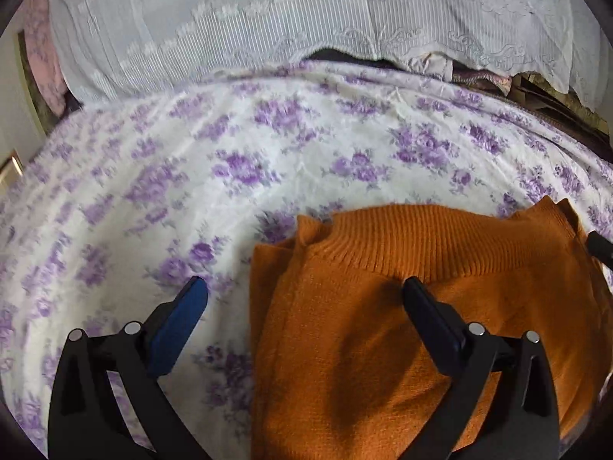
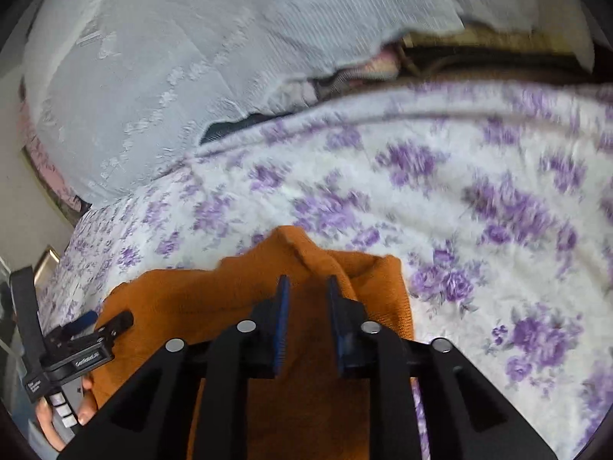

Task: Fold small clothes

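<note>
An orange knit sweater point(image 1: 383, 306) with a ribbed band lies on a white bedspread with purple flowers point(image 1: 230, 161). My left gripper point(image 1: 304, 287) is open and empty, hovering over the sweater's left edge; one finger is over the bedspread, the other over the knit. In the right wrist view the sweater point(image 2: 184, 299) lies below my right gripper point(image 2: 306, 283), whose jaws stand a narrow gap apart over a raised fold of the knit, holding nothing that I can see. The left gripper point(image 2: 111, 322) shows at the lower left there.
A white lace cover point(image 1: 268, 19) drapes over stacked things at the back of the bed. Dark and pink fabrics point(image 2: 364, 69) peek out under its hem. The bedspread point(image 2: 498, 211) spreads wide to the right.
</note>
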Motion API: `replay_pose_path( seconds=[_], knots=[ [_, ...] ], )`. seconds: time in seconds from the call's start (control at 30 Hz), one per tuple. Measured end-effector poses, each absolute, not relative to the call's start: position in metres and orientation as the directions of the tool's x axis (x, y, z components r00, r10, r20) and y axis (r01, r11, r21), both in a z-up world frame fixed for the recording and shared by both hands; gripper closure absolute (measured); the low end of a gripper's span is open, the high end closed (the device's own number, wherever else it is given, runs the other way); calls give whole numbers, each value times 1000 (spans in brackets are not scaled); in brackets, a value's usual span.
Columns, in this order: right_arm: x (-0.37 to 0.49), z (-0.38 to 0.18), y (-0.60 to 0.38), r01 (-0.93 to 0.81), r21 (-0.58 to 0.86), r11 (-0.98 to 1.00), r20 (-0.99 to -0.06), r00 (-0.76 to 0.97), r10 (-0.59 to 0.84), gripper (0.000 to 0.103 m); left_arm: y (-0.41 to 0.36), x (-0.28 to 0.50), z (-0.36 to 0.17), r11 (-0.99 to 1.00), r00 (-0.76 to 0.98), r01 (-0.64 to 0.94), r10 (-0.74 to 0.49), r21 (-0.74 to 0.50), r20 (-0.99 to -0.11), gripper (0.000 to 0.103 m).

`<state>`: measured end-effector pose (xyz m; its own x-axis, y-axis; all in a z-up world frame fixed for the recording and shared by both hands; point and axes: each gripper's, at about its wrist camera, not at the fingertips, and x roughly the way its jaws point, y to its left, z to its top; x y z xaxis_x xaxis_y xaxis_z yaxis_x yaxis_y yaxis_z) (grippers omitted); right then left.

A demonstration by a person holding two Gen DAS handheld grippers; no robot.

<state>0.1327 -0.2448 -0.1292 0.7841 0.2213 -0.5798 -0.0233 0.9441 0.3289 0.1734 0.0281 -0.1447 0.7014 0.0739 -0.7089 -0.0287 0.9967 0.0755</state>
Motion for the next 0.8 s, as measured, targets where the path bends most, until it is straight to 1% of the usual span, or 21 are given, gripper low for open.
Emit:
replay_pose_path(
  seconds=[0.13,0.2,0.3,0.47,0.53,0.63,0.7,0.77,0.8],
  knots=[
    [122,-123,-225,-127,359,925,-564,760,323,75,28,163,-132,999,729,-15,41,43,-683,4],
    [120,-125,-209,-189,368,910,-574,724,382,75,27,159,-128,1000,732,10,1,12,-681,4],
    [118,-132,-192,-235,366,901,-597,683,421,75,20,153,-130,999,719,51,-37,-2,-694,4],
    [113,-146,-185,-239,368,899,-637,639,431,72,5,143,-143,994,701,73,8,82,-713,4],
    [111,-149,-191,-231,391,891,-633,635,443,72,2,142,-152,990,682,74,34,116,-730,4],
    [106,-154,-212,-206,466,861,-609,631,480,73,8,136,-153,992,679,68,32,106,-733,4],
    [102,-158,-230,-185,518,835,-590,629,506,78,14,130,-155,993,676,59,34,100,-736,4],
    [100,-162,-248,-149,565,811,-577,632,518,93,23,124,-156,995,669,49,27,81,-743,4],
    [98,-166,-260,-120,595,794,-569,635,522,97,26,123,-156,996,667,46,24,74,-745,4]
  ],
)
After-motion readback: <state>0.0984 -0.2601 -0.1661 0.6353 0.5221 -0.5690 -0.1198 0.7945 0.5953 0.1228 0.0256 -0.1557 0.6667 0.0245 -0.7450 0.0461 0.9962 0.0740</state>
